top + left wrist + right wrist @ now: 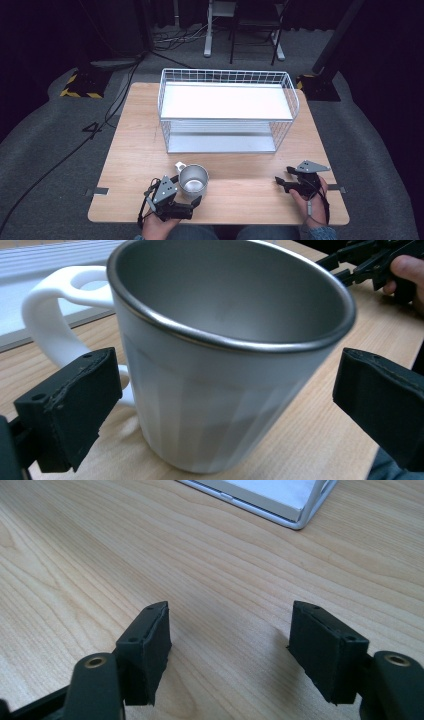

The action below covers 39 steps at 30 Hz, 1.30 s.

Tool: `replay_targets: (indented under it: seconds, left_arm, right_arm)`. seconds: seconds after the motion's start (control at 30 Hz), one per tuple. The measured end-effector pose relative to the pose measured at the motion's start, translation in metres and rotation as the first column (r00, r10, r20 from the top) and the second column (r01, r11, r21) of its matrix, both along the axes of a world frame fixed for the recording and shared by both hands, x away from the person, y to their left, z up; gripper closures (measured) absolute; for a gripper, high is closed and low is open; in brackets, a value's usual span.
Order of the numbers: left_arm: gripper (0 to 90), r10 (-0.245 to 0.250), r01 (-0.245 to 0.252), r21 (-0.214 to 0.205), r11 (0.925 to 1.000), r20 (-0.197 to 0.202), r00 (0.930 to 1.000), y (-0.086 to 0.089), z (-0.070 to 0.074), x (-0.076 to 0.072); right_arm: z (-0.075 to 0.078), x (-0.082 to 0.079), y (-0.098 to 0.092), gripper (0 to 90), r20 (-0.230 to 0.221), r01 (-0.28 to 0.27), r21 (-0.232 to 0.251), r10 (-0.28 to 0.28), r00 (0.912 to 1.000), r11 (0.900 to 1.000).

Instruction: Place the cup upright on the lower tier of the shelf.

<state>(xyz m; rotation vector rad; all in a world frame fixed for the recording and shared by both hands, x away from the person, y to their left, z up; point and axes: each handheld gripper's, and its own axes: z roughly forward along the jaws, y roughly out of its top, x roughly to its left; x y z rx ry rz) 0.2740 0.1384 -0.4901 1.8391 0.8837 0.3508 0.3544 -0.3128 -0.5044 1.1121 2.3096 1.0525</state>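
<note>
A white mug (193,180) with a steel inside stands upright on the wooden table (130,150), near the front edge and left of centre. Its handle points toward the rack. My left gripper (187,194) is open, with one jaw on each side of the mug (210,390); the jaws stand clear of the mug's wall in the left gripper view (225,407). My right gripper (283,175) rests low over the bare table at the front right. It is open, with nothing between its jaws (230,650).
A white two-tier wire rack (227,110) stands at the middle back of the table, its open front toward me. One corner of the rack (300,510) lies ahead of the right gripper. Bare wood lies between the two grippers. Cables and stands sit on the floor beyond.
</note>
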Motion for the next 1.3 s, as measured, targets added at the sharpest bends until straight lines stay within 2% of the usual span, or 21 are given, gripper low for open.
replay_targets:
  seconds: [0.1,0.4,0.6,0.73,1.17,1.3]
  left_arm:
    - [0.0,-0.005,0.005,0.015,0.9999,0.011,0.9999,-0.003,-0.003,0.005]
    - [0.3,-0.004,0.004,0.006,1.0000,0.035,0.9994,-0.013,-0.010,0.018]
    - [6.4,0.002,-0.004,0.025,0.9997,0.064,0.9979,-0.016,-0.010,0.016]
    - [7.3,0.007,-0.010,0.040,0.9991,0.076,0.9971,-0.016,-0.010,0.016]
    - [7.7,0.042,-0.045,0.051,0.9977,0.065,0.9970,-0.020,-0.006,0.014]
    - [7.7,0.041,-0.043,0.029,0.9987,0.063,0.9972,-0.022,0.000,0.016]
  right_arm:
    - [0.000,0.000,0.000,33.2,0.001,0.001,-0.001,-0.001,1.0000,1.0000]
    - [0.000,0.000,0.000,33.2,0.004,0.002,-0.004,-0.002,1.0000,1.0000]
    - [0.000,0.000,0.000,33.2,0.000,0.005,-0.001,-0.005,1.0000,1.0000]
    - [0.000,0.000,0.000,33.2,0.001,0.005,-0.001,-0.005,1.0000,1.0000]
    - [0.000,-0.001,0.001,33.2,0.007,0.004,-0.007,-0.004,1.0000,1.0000]
    - [0.000,-0.001,0.000,33.2,0.004,0.005,-0.005,-0.005,1.0000,1.0000]
